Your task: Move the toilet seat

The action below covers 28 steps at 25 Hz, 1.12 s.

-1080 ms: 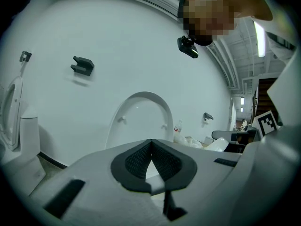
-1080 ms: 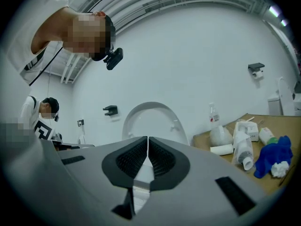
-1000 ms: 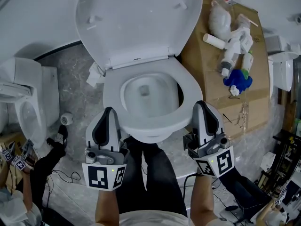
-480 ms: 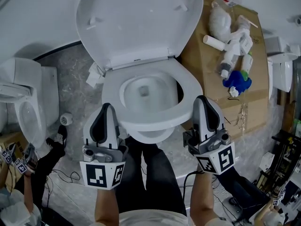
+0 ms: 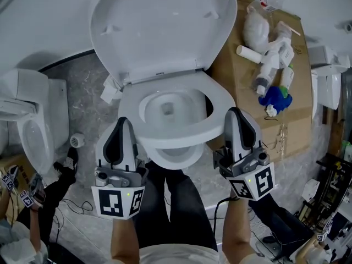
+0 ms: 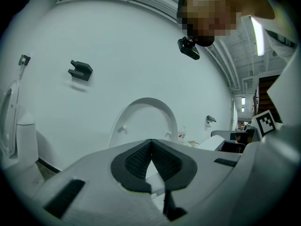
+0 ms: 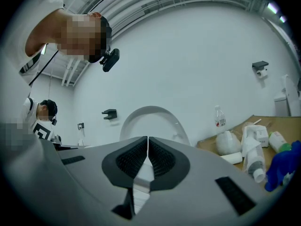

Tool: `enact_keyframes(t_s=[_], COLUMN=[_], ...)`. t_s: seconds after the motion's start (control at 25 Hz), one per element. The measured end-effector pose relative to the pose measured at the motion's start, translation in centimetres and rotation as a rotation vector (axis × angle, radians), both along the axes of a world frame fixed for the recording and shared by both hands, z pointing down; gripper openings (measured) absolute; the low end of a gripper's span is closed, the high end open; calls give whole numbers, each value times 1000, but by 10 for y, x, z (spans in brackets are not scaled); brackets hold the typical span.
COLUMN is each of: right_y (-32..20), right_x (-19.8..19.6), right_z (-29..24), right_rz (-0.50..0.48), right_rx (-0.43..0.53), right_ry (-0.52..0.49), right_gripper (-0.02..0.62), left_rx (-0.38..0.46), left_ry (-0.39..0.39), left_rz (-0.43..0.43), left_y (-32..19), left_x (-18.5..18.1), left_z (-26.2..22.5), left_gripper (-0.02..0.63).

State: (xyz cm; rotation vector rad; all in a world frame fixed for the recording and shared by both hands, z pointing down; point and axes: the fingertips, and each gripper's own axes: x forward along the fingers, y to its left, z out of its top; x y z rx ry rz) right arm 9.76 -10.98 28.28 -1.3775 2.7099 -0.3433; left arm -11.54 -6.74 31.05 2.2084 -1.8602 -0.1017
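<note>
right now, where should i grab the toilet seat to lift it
Take the seat by its front rim, coming from the front and below. It hinges at the back under the raised lid, and its front edge sits clear of the bowl, leaving room underneath.

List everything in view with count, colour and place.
toilet seat: one, white, front raised off the bowl
toilet lid: one, white, upright behind seat
toilet bowl: one, white, under seat
cardboard: one, brown, right of toilet
bottles: several, white, on cardboard
blue object: one, blue, beside bottles
second toilet: one, white, far left
roll: one, white, floor at left
left gripper: one, grey-black, jaws shut, seat's left front edge
right gripper: one, grey-black, jaws shut, seat's right front edge
</note>
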Motion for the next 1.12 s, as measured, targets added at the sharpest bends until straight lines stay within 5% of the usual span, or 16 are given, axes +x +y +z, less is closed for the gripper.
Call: enact_keyframes(t_s=[1.12], right_y=[-38], right_x=[-12], right_z=[-11], right_rz=[-1], right_rx=[21], right_ry=[-7], right_gripper=[18], left_rx=[9], left_ry=[-2], left_rz=[-28], left_y=[-35], left_x=[-14], left_z=[-10], left_gripper=[9])
